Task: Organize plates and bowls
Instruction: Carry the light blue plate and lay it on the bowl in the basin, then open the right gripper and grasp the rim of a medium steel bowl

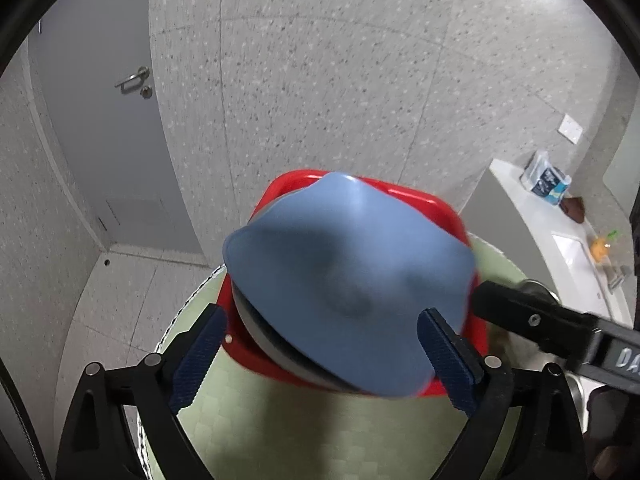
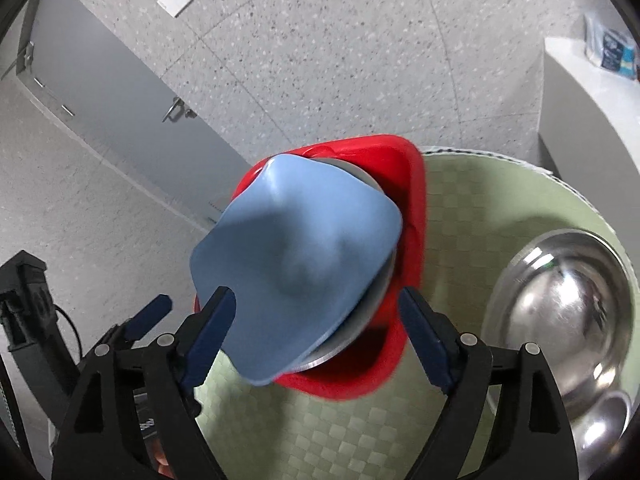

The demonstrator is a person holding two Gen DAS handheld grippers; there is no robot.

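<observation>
A round bench (image 1: 280,432) wears a pale green checked cloth. Behind it stand a grey door (image 1: 104,120) with a metal handle (image 1: 134,78), a speckled wall (image 1: 340,80) and a white counter (image 1: 532,216) bearing a packet (image 1: 546,178).

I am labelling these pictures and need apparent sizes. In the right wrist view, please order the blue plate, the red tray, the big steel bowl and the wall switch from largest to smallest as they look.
1. blue plate, though it is nearest the camera
2. big steel bowl and red tray: unsure, the tray is mostly hidden under the plate
3. wall switch, far away
</observation>
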